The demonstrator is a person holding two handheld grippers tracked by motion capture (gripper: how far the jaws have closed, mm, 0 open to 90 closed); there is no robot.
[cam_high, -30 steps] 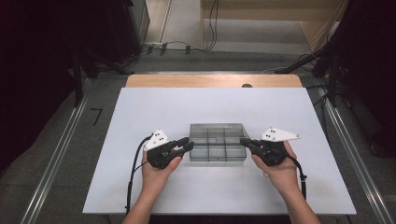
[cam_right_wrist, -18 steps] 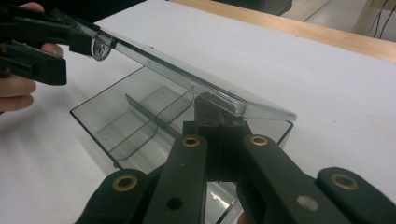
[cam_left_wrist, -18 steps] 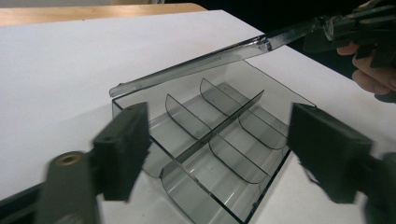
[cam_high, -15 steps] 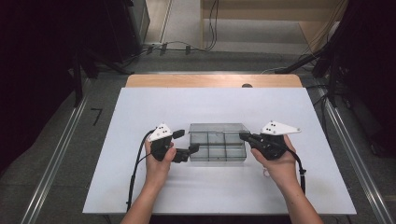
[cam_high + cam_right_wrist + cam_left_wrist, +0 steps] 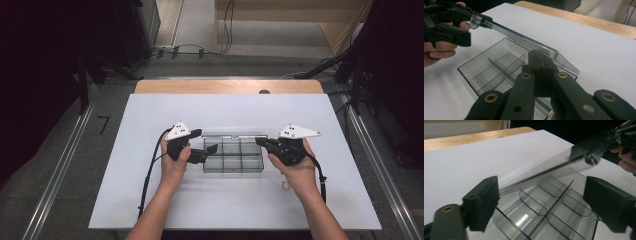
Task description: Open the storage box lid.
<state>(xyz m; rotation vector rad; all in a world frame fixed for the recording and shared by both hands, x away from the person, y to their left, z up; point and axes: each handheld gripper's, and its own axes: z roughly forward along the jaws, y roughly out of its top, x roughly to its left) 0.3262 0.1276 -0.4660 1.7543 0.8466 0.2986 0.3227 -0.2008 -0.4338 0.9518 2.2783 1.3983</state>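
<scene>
White sheet-covered counter (image 5: 150, 200) with a bare wooden strip at the far edge, in a dark room with cables on the grey floor. Clear smoky plastic compartment box with hinged lid (image 5: 233, 154) sits mid-counter between both sets of fingers. Judged light, rigid, slick, thin-walled and likely to crack if squeezed hard; best taken by the lid edge or a side wall. Lid (image 5: 524, 40) is raised and tilted. Right gripper (image 5: 265, 143) has its fingers together, clamped on the lid's edge. Left gripper (image 5: 204, 144) has its fingers apart and has just been opening; the lid's end lies between them, unpressed. Small ring-like bit (image 5: 285, 185) near the right hand.
</scene>
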